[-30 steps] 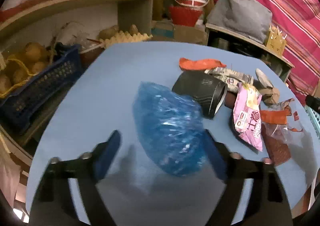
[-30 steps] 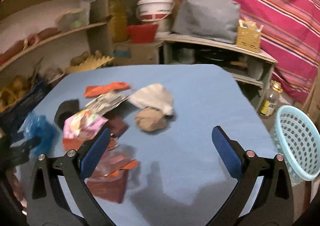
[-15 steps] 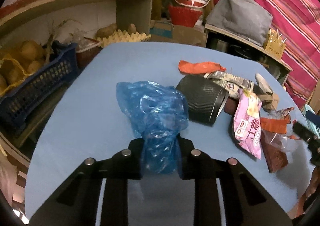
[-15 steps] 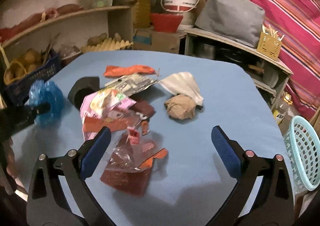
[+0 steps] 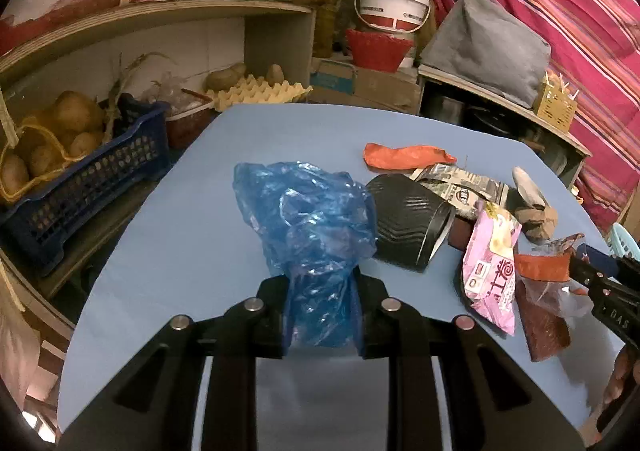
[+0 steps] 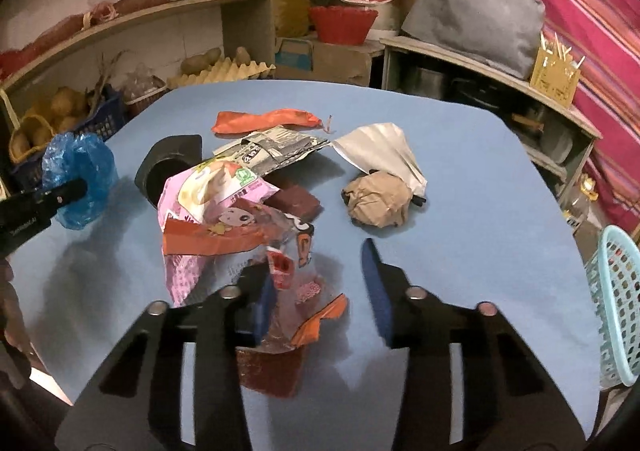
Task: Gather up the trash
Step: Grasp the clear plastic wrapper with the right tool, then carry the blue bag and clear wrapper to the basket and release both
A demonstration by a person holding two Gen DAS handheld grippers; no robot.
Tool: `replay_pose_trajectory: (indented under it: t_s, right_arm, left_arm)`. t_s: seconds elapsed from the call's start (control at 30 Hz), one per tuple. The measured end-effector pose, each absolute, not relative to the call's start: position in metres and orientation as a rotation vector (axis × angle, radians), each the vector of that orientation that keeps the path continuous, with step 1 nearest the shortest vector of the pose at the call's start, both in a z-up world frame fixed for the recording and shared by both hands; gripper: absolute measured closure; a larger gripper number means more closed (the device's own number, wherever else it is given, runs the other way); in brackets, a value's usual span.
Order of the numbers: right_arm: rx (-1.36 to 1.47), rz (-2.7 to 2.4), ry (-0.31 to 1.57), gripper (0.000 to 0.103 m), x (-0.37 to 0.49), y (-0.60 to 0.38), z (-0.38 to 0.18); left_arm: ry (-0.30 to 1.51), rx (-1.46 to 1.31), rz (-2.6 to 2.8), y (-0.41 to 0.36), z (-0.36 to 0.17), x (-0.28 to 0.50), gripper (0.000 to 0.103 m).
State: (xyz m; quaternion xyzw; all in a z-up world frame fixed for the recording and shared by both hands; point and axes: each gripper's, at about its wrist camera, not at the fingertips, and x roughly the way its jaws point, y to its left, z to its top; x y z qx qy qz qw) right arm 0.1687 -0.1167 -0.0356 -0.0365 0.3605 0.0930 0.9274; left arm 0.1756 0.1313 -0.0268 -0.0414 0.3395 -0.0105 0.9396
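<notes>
My left gripper [image 5: 320, 303] is shut on a crumpled blue plastic bag [image 5: 308, 219], held over the blue table [image 5: 192, 211]; the bag also shows in the right wrist view [image 6: 80, 175]. My right gripper [image 6: 320, 283] is partly closed, its jaws on either side of a clear and orange wrapper [image 6: 304, 291], with a gap still on the right side. Beside it lie a pink snack packet [image 6: 216, 203], a black cup on its side [image 6: 168, 163], an orange balloon [image 6: 264, 119], a brown paper ball [image 6: 376, 199] and a white wrapper [image 6: 380, 147].
A light blue basket [image 6: 616, 299] stands off the table's right edge. A dark blue crate of potatoes [image 5: 80, 179] sits left of the table. Shelves with a white bucket [image 5: 392, 7], red bowl and egg tray stand behind.
My left gripper closed on the blue bag and lifted it slightly. My right gripper moved down and left over the wrapper pile, and its jaws narrowed around the clear wrapper.
</notes>
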Motion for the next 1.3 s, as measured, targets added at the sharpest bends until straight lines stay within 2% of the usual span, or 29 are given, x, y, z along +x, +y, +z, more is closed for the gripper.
replay_pose_trajectory:
  t_s: [0.2,0.3,0.9,1.3]
  right_arm:
    - [-0.032,0.205,0.754,0.098,0.172,-0.129,-0.033]
    - [-0.014,0.205,0.747,0.102,0.171,-0.137,-0.030]
    - [0.060,0.121,0.647,0.102,0.152,-0.210,-0.001]
    - [0.146,-0.009,0.567,0.101,0.135,-0.315,0.035]
  left_arm:
    - [0.669,-0.065,-0.011,0.122,-0.021,0.174,0.080]
    - [0.662,-0.065,-0.012,0.117,-0.018,0.174,0.080]
    - [0.586,-0.062,-0.041,0.061,0.016,0.176,0.080]
    - [0.576,-0.027,-0.114,-0.008,0.027,0.183,0.080]
